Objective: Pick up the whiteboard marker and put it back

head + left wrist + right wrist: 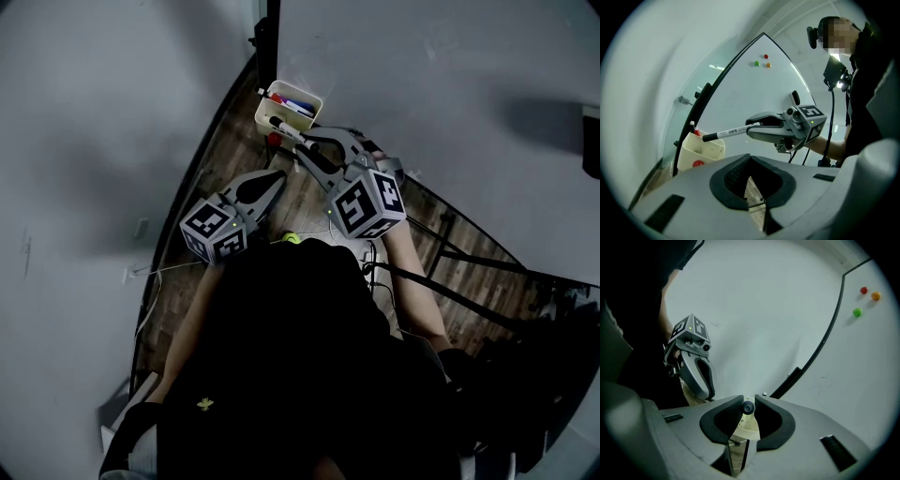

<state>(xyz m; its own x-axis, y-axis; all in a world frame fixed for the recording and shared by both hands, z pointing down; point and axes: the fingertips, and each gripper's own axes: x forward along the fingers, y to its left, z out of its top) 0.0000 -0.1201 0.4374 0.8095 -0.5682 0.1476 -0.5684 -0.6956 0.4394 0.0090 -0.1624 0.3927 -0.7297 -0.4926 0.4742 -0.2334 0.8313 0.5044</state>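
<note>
Right gripper (748, 405) has its grey jaws pinched narrow on the marker (732, 132), a slim white barrel with a black cap. In its own view the marker shows end-on, a dark round butt between the ribbed black pads. The marker juts almost level from the tips, its cap just over the rim of the box (315, 99). That is a cream plastic tub with rounded corners by the whiteboard (754, 89) edge. Inside it are what look like red and blue markers, though the light is dim. The forearm reaches out, the gripper tilted gently down. Left gripper (750, 158) hangs beside it, nearly level, jaws together on nothing. 3 round magnets (863, 290) dot the glossy board above a plank floor (239, 155).
</note>
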